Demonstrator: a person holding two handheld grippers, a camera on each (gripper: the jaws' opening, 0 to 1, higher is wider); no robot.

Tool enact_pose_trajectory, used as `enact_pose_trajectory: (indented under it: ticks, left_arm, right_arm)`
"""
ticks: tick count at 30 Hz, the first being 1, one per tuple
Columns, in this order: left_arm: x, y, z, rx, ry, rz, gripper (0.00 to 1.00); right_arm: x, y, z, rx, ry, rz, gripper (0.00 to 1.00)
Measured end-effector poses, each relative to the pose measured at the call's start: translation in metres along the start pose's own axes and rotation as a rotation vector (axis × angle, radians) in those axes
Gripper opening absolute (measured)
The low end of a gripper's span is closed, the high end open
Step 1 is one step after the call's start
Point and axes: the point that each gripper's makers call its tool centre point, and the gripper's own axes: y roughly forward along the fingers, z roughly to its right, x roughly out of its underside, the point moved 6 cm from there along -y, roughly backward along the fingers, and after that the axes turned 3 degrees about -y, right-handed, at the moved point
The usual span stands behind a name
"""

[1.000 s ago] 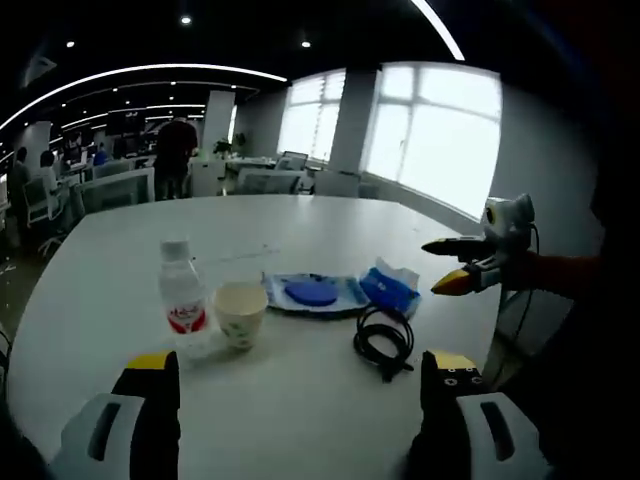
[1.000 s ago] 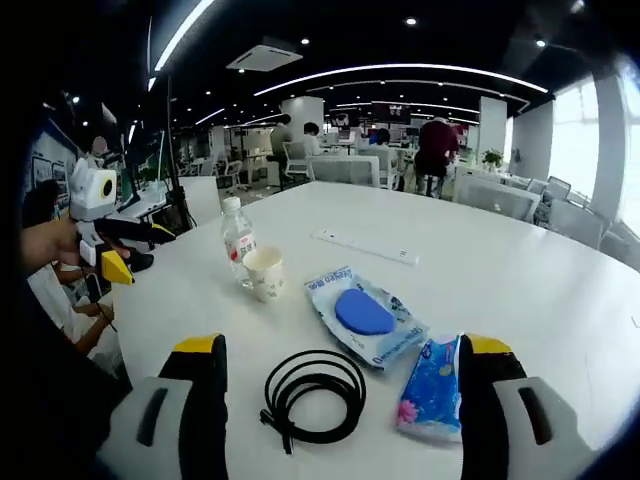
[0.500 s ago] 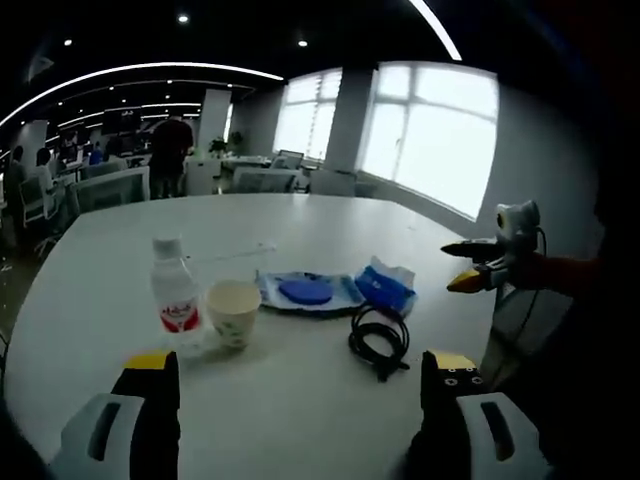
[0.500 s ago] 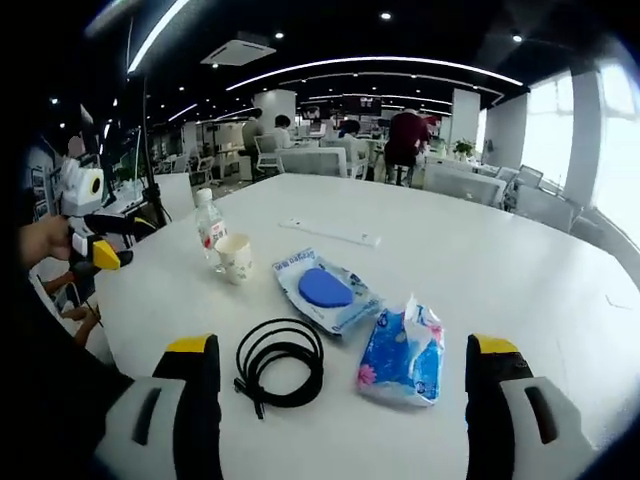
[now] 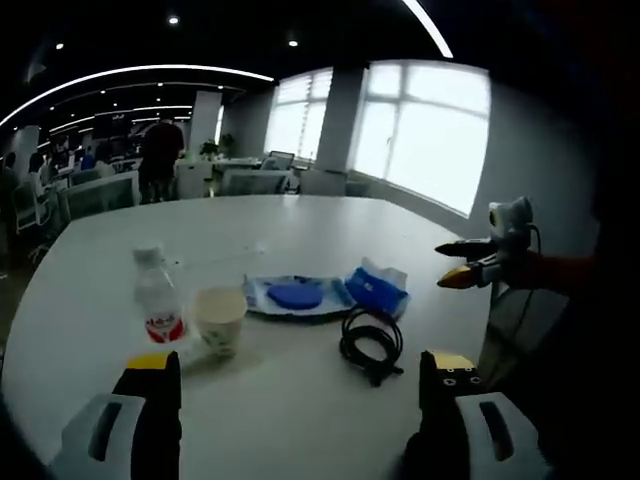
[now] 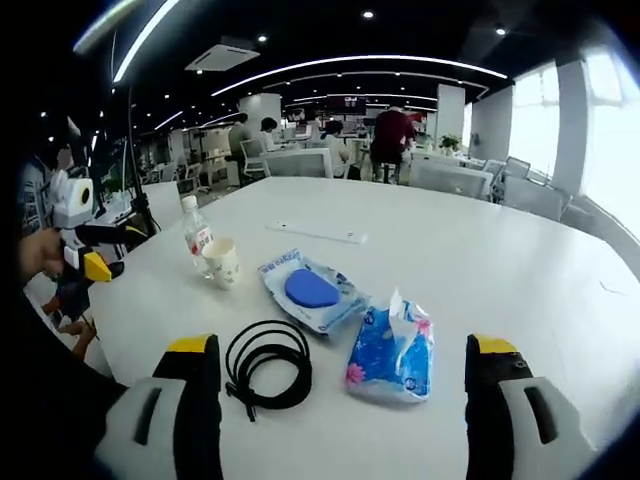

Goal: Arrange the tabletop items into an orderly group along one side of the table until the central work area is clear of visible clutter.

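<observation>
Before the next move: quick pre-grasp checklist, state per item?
1. Left gripper fingers open and holding nothing: ok.
2. Right gripper fingers open and holding nothing: ok.
3. Items all on the table, none touched by a gripper: water bottle, paper cup, blue packet, tissue pack, black cable: ok.
4. Bottle and cup upright: ok.
5. Central work area clear of clutter: not ok, all five items sit in a loose row across it.
6. Cup empty: cannot tell.
</observation>
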Motion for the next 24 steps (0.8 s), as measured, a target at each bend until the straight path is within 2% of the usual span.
enact_pose_trajectory:
  ticks: [6,10,18,24]
  left_arm:
    - [-0.002,0.009,0.009,0.023,0.012,-0.013,0.96]
    - [0.001,0.019,0.019,0.052,0.02,-0.033,0.94]
    - [0.003,0.042,0.038,0.11,0.045,-0.074,0.84]
    - [0.009,0.06,0.044,0.124,0.047,-0.082,0.75]
  right_arm:
    - [0.006,0.003,0.001,0.006,0.019,-0.019,0.92]
    - [0.014,0.006,-0.007,-0.012,0.037,-0.045,0.86]
    - [0.028,0.017,-0.026,-0.065,0.037,-0.093,0.68]
    - [0.041,0.03,-0.027,-0.077,0.051,-0.139,0.54]
